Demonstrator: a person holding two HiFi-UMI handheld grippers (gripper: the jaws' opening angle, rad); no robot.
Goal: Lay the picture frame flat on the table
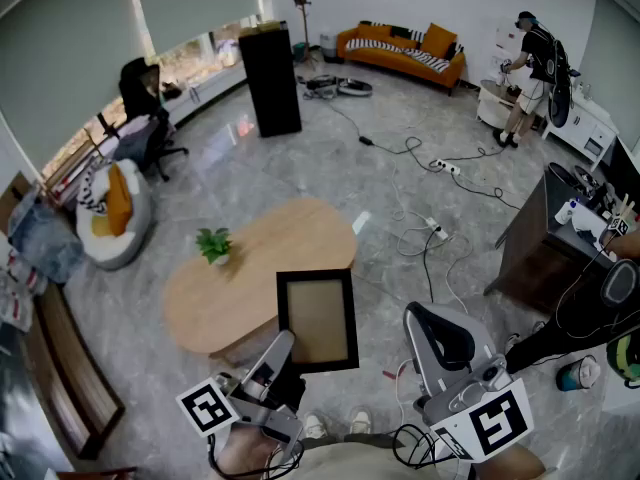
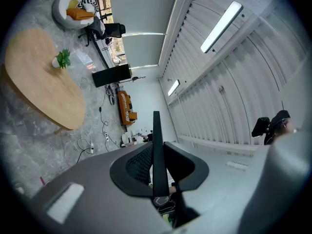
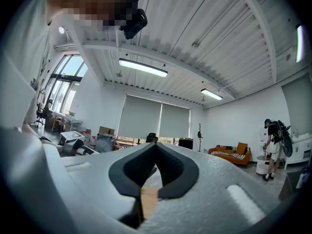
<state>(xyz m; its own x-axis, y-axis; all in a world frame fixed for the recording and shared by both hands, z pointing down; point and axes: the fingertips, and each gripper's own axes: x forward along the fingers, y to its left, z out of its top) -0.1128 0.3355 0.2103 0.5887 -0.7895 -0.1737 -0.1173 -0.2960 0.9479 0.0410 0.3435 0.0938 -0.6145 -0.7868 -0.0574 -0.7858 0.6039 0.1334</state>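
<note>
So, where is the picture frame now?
Head view, lower centre: the picture frame, held in the left gripper, at the wooden table's near edge.

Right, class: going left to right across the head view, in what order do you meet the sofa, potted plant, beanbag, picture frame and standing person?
beanbag → potted plant → picture frame → orange sofa → standing person

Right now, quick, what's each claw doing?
Left claw: closed on the edge of the black rectangular picture frame.
Right claw: closed, holding nothing.
</note>
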